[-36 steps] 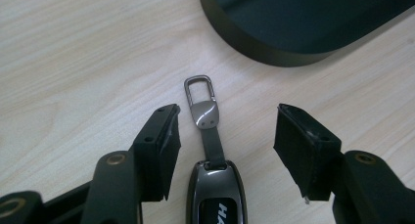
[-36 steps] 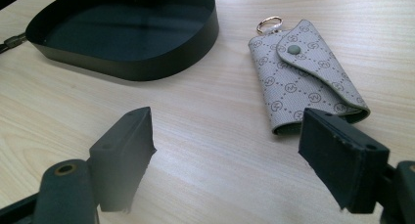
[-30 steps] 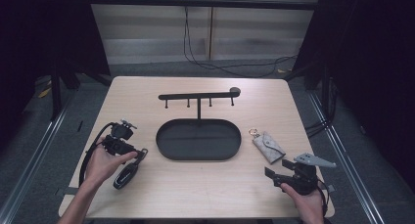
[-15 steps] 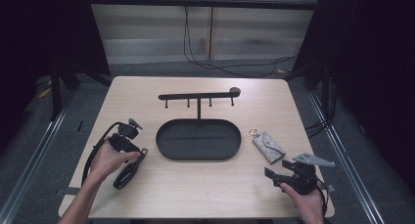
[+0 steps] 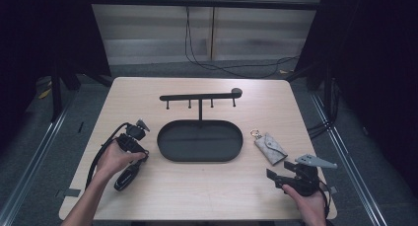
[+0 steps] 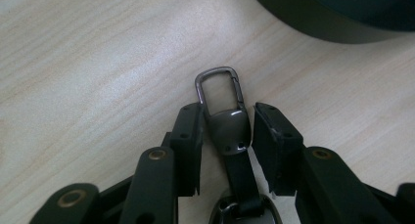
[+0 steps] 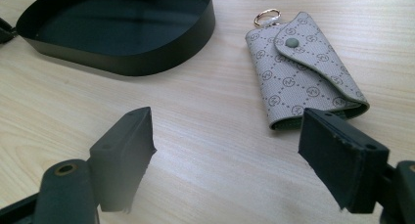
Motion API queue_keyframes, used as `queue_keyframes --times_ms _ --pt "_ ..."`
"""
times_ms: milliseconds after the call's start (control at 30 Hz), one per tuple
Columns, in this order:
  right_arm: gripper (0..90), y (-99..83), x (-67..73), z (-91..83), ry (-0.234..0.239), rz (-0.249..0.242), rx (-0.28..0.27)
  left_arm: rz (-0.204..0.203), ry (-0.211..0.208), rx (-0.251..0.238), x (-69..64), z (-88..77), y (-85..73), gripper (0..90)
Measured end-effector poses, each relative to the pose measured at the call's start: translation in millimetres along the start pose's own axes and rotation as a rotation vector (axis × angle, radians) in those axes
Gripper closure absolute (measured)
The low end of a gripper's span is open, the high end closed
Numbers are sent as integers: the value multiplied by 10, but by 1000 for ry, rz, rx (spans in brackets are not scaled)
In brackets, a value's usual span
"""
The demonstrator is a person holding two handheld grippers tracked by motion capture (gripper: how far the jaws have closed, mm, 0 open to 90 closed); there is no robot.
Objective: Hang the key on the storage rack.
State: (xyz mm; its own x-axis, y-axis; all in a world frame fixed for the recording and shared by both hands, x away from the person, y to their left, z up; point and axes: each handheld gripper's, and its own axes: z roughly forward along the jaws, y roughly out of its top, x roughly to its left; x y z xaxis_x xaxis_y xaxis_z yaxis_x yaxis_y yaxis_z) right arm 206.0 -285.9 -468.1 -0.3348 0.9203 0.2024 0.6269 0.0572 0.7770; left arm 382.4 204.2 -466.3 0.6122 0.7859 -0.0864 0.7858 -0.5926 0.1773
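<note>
Left of the oval black tray (image 5: 200, 159), the left gripper (image 6: 226, 128) has its jaws set either side of a dark key fob's metal clasp (image 6: 226, 121), narrowly parted and not yet pinching it, so the step in hand looks like picking it up. Right of the tray, the grey key pouch (image 7: 303, 67) lies flat, untouched. The right gripper (image 7: 244, 150) waits wide open, near it; the left probably must close first.

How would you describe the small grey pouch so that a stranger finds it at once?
Start at the black oval tray in the table's middle. To its right lies the key pouch. Alone there, it is grey patterned fabric with a snap flap and a gold ring.
</note>
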Motion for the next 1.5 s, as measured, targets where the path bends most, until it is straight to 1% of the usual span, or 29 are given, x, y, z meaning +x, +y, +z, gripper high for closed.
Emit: queue_keyframes --times_ms 100,133,167,233,300,367,400,500,533,567,633,667,700,800,833,900,933,967,1067,1100,1133,1167,1200,1300,1333,1433,1500 --pt "205 1 0 3 3 -3 3 9 20 23 -33 6 27 659" --pt "205 0 2 2 2 -5 2 13 30 29 -48 10 36 659" --pt "208 0 5 0 0 -6 3 13 49 35 -71 14 46 660" --pt "215 -1 10 4 -2 -6 8 23 58 45 -89 14 58 674" --pt "217 -3 14 10 -5 -13 12 7 49 43 -82 14 55 688" --pt "219 -2 18 10 -4 -17 15 1 54 49 -88 16 62 695" --pt "219 -2 19 11 -4 -18 16 -9 54 58 -92 13 67 698" --pt "222 -1 19 14 -5 -21 17 6 61 64 -83 15 84 702" --pt "223 -1 22 13 -6 -20 16 -2 52 62 -82 18 85 702" --pt "222 -1 24 12 -7 -20 16 0 52 64 -81 17 87 702" --pt "222 -2 23 11 -7 -20 15 14 53 72 -79 15 92 703" --pt "222 -1 21 11 -5 -19 15 12 57 71 -89 17 93 703" --pt "222 -2 20 12 -6 -19 17 7 52 73 -92 21 97 704" --pt "221 0 19 18 -4 -19 19 17 48 85 -73 15 106 705" --pt "221 1 20 19 -4 -17 20 9 45 87 -74 15 106 705" --pt "221 0 21 21 -3 -18 20 14 40 93 -67 12 108 705" --pt "220 0 19 22 -4 -20 20 4 34 96 -68 10 104 705" --pt "219 0 18 21 -4 -17 21 10 39 96 -63 3 102 704" --pt "215 0 12 22 -2 -9 17 10 39 72 -43 -40 92 705" --pt "214 0 10 23 -3 -6 17 14 42 80 -43 -64 89 704" --pt "214 -1 10 24 -3 -5 17 29 39 81 -43 -74 91 705" --pt "214 0 11 23 -3 -5 17 22 35 76 -48 -85 91 705" --pt "214 0 12 23 -3 -8 17 30 32 78 -46 -103 94 705" --pt "213 -1 12 21 -4 -7 16 24 31 69 -52 -162 102 705" --pt "213 -1 10 20 -3 -6 16 22 31 73 -52 -183 103 705" --pt "213 -2 8 17 -2 -6 14 24 38 59 -56 -241 98 705" --pt "212 -4 7 15 -3 -7 14 28 27 50 -56 -278 92 706"
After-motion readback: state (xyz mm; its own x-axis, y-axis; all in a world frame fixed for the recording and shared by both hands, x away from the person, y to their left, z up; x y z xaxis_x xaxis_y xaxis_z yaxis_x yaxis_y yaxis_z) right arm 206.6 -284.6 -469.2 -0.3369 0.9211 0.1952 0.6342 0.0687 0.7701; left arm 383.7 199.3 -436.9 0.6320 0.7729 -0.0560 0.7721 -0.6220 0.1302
